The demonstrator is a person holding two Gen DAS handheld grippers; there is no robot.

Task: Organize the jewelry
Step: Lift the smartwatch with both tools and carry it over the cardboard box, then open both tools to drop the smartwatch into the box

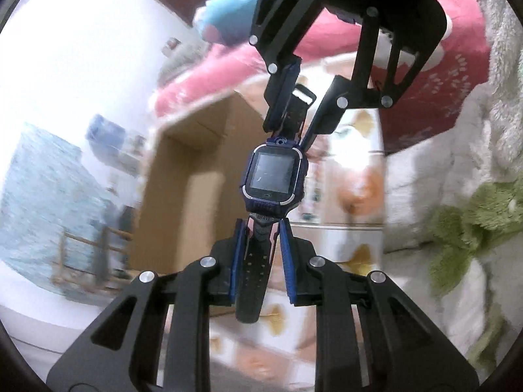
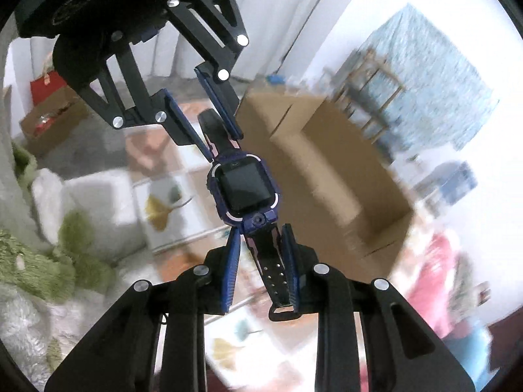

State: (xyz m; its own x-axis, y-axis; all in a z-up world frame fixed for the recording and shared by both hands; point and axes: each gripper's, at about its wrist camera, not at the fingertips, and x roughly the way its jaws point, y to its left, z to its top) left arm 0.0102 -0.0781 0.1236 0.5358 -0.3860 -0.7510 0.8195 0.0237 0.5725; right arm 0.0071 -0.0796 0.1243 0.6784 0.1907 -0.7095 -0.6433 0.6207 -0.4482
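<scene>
One watch (image 1: 276,176), two grippers – left gripper (image 1: 260,225) and right gripper (image 1: 295,121) – one cardboard box (image 1: 196,176) and one green plush toy (image 1: 470,228) off to the side.

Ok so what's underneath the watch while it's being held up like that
Below the watch, hung by its straps between the left claw and right claw, lies a blurred leaf-print surface beside a cardboard box. The spot directly beneath is hidden by the watch and claws.
</scene>
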